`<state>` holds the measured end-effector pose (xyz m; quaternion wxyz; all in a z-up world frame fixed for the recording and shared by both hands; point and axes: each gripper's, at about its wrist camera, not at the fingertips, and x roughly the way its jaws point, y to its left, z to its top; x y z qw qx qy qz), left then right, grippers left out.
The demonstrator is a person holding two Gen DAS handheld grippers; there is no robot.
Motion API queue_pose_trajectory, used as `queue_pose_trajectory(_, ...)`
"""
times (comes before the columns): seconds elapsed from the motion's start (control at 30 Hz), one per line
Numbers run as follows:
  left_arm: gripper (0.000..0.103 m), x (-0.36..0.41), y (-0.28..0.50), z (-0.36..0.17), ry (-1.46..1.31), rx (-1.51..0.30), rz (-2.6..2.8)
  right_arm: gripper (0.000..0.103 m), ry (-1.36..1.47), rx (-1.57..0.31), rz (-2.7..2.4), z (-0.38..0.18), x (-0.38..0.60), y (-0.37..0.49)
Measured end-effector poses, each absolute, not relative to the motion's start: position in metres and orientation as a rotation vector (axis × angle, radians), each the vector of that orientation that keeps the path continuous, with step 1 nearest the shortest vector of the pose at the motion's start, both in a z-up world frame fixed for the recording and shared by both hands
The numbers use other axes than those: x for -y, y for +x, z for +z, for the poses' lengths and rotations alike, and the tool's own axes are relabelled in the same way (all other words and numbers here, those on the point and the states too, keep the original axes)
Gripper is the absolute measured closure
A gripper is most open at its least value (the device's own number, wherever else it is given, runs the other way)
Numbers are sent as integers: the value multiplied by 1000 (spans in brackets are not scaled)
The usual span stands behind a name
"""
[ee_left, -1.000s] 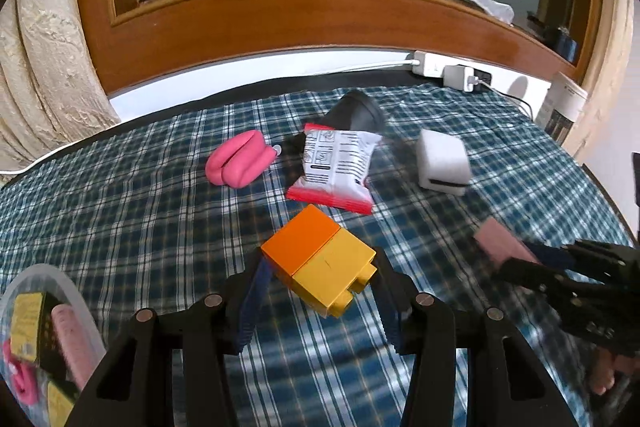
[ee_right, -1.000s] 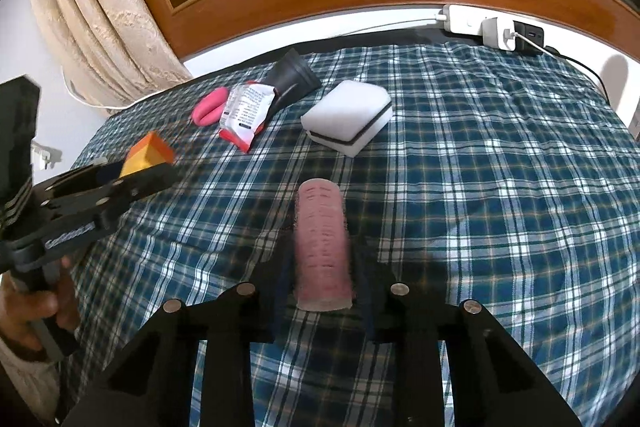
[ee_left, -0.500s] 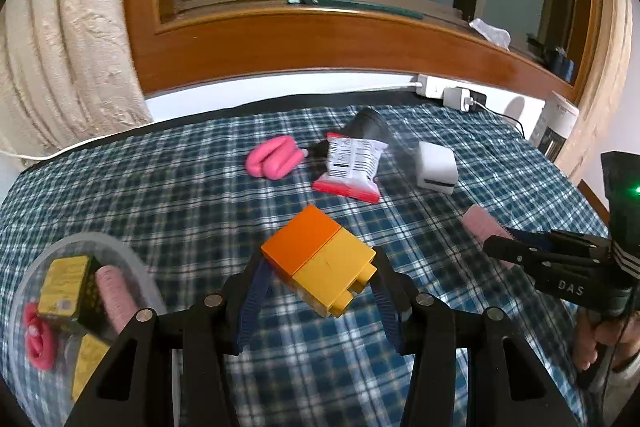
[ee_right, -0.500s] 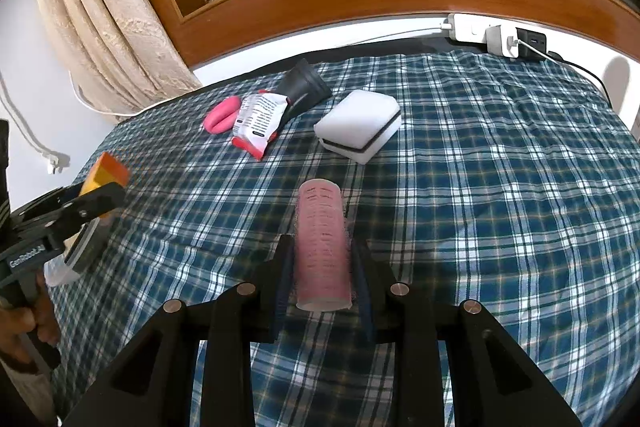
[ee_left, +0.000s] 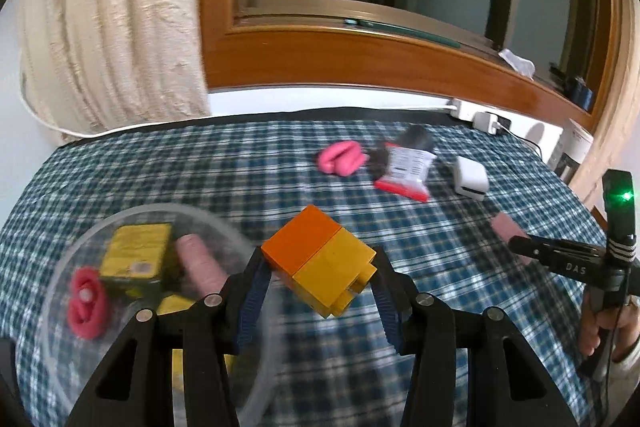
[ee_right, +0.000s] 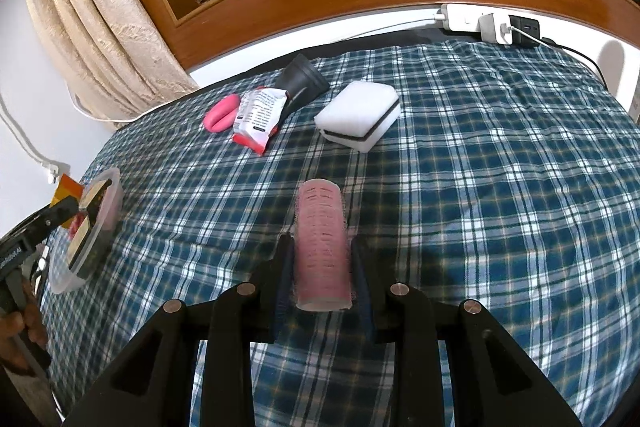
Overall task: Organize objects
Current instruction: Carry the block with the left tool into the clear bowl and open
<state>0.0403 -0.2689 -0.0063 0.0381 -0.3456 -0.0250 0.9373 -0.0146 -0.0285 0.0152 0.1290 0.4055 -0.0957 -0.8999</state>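
Left gripper clamped on an orange-and-yellow toy block, fingers pressed against both its sides. Swung leftward over the last second: clear plastic container, a sliver at lower left a second ago, now filling the lower left of the left wrist frame, its rim just beside and below the block. Inside already: a yellow box, a pink roller and a red coil. View blurred from the motion.

Right gripper closed narrow on a pink hair roller, held lengthwise between the fingers, above the plaid-covered bed at centre frame; raised and drawn back a little since a second ago, judging by more cloth in view.

Left behind at upper centre of the right wrist frame: pink clip, snack packet, black cup lying on its side, white sponge block.

Probable meaning: block nearly at the container, drop-off next; roller queued to follow; four items yet to collect.
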Motion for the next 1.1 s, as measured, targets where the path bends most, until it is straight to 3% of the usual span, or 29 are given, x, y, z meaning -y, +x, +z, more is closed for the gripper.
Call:
queue_pose_trajectory(0.53,51,368,79,-17,-1137,182,3051,73,1182,296,-2614,14,47,-1)
queue_pose_trajectory(1.1,50,420,90,-41,-1213,266,3071,73,1181,305,-2541,11,91,9)
